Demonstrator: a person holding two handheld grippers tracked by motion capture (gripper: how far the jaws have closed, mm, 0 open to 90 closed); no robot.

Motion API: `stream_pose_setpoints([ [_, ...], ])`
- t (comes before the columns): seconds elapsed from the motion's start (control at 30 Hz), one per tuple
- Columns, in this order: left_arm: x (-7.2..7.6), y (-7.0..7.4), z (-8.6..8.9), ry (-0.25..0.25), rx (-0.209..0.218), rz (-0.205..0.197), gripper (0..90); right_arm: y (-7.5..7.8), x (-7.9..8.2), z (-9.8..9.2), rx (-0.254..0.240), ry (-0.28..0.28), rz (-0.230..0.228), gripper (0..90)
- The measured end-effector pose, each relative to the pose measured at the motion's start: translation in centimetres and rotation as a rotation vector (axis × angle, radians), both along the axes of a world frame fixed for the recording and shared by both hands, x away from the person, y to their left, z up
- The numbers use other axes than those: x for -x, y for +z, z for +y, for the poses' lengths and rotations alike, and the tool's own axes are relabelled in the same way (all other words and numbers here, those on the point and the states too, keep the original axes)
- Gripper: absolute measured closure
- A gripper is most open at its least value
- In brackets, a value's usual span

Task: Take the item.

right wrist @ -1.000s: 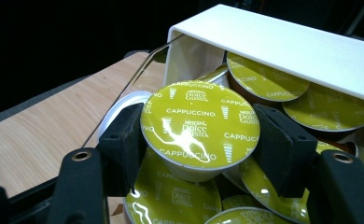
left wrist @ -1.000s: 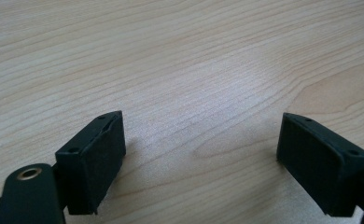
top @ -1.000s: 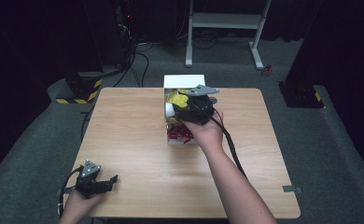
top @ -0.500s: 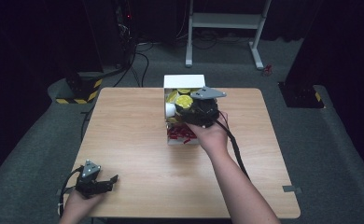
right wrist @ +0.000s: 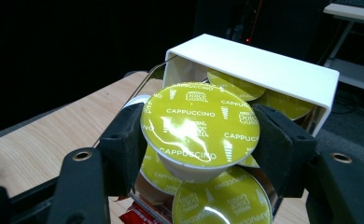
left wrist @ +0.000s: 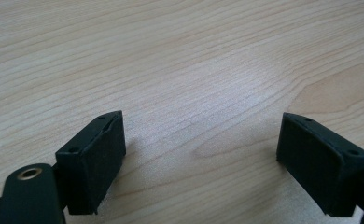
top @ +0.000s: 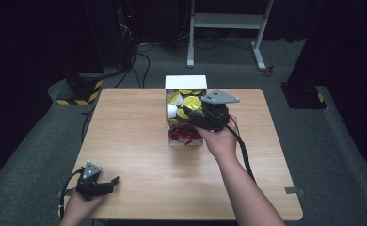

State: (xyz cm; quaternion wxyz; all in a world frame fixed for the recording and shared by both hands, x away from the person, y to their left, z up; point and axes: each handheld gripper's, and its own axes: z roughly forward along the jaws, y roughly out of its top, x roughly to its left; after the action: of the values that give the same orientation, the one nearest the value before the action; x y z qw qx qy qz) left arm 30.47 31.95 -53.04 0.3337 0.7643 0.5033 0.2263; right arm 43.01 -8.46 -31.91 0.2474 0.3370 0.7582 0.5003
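A white box (top: 186, 83) (right wrist: 283, 70) stands at the far middle of the wooden table (top: 125, 141), with several yellow-lidded cappuccino capsules in it. My right gripper (top: 194, 115) (right wrist: 199, 140) is over the box, shut on one capsule (right wrist: 199, 128) (top: 191, 103) whose yellow lid faces the camera. More capsules (right wrist: 217, 200) lie below and behind it. Red packets (top: 184, 136) show at the box's near end. My left gripper (top: 107, 183) (left wrist: 201, 158) rests open at the table's near left corner, nothing between its jaws.
A white frame on legs (top: 226, 21) stands on the floor beyond the table. A black and yellow striped block (top: 80, 89) lies on the floor at the far left. Cables (top: 139, 61) run across the floor behind the table.
My right gripper has moved a little toward the far end of the box with the capsule in it. The left gripper has stayed in place.
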Motion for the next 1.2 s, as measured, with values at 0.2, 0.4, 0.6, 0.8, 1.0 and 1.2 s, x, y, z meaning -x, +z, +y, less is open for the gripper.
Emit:
stream_pose_setpoints([
  [0.2,0.0,0.0,0.0,0.000,0.000,0.001,16.0,0.0,0.7,-0.6,-0.002,0.007,-0.011,38.1],
  [0.4,0.0,0.0,0.0,0.003,0.003,0.000,16.0,0.0,1.4,-1.1,-0.014,0.014,-0.022,38.1],
  [0.6,0.0,0.0,0.0,0.005,0.004,-0.001,16.1,0.2,2.3,-1.4,-0.021,0.026,-0.041,38.1],
  [0.8,0.0,0.0,0.0,0.004,0.004,-0.001,16.0,0.0,3.0,-1.9,-0.025,0.030,-0.048,38.1],
  [1.0,0.0,0.0,0.0,0.004,0.004,-0.001,16.0,-0.5,3.7,-2.5,-0.033,0.031,-0.043,38.1],
  [1.2,0.0,0.0,0.0,0.004,0.004,-0.001,16.1,-1.0,4.3,-3.1,-0.036,0.032,-0.036,38.1],
])
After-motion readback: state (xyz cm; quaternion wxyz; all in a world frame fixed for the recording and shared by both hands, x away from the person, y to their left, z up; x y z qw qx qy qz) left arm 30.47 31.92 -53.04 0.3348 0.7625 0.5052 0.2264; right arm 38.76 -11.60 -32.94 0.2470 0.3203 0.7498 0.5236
